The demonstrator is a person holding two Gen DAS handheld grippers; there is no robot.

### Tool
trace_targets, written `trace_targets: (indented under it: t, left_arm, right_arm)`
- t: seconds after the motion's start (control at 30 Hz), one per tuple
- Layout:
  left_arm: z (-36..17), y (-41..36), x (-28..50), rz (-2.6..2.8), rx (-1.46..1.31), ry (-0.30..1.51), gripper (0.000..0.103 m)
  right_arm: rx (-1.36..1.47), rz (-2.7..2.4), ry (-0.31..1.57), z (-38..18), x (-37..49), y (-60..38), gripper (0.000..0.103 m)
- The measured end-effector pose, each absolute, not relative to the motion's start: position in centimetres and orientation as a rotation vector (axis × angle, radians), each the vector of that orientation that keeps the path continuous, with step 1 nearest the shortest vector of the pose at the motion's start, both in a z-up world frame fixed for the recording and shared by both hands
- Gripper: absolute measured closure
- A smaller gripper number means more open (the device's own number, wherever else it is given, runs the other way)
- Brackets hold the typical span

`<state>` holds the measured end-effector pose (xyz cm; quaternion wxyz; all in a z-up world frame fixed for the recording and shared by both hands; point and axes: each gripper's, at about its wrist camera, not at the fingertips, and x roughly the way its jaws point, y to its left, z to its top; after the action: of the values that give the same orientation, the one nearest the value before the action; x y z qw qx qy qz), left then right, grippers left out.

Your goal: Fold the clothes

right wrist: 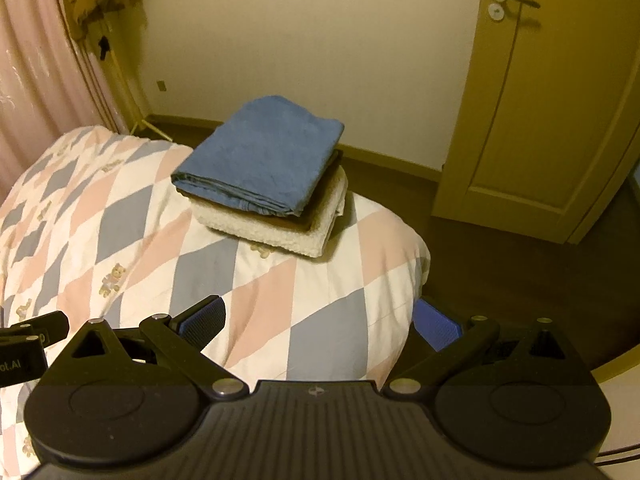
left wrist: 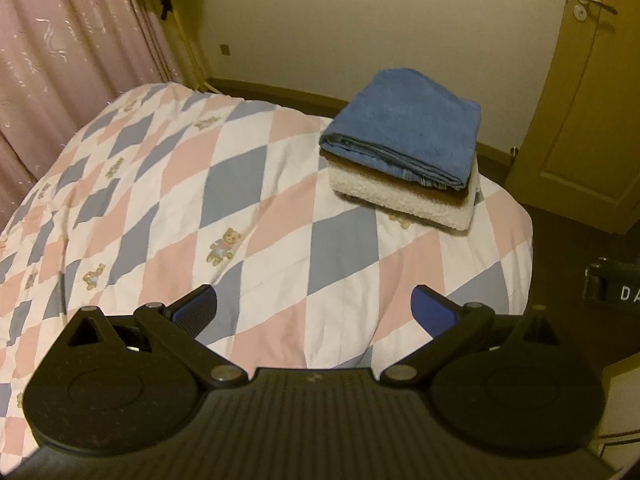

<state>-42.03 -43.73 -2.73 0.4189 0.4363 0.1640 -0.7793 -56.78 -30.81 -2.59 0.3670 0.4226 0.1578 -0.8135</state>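
A stack of folded clothes sits near the bed's far right corner: a blue folded piece (left wrist: 404, 136) (right wrist: 264, 156) on top, a brown layer under it, and a white fleecy piece (left wrist: 416, 200) (right wrist: 272, 228) at the bottom. My left gripper (left wrist: 314, 312) hovers open over the quilt, well short of the stack, with nothing between its blue pads. My right gripper (right wrist: 318, 322) is open too, above the bed's near right edge, and holds nothing. The left gripper's body (right wrist: 24, 344) shows at the left edge of the right wrist view.
The bed carries a diamond-patterned quilt (left wrist: 168, 200) (right wrist: 120, 232) in pink, blue and white with teddy bears. Pink curtains (left wrist: 60, 60) hang at the left. A closed wooden door (right wrist: 560, 100) stands at the right, with dark floor (right wrist: 500, 264) beside the bed.
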Motion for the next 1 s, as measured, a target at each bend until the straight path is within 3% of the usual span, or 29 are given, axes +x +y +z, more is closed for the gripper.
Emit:
trace_targets:
  t: [1.0]
  left_arm:
    - [-9.6,-53.1,-53.0,-1.926,1.238,0.481,0.001]
  right_arm:
    - [1.262,-1.961,0.528,-9.6,-67.3,-39.3,0.000]
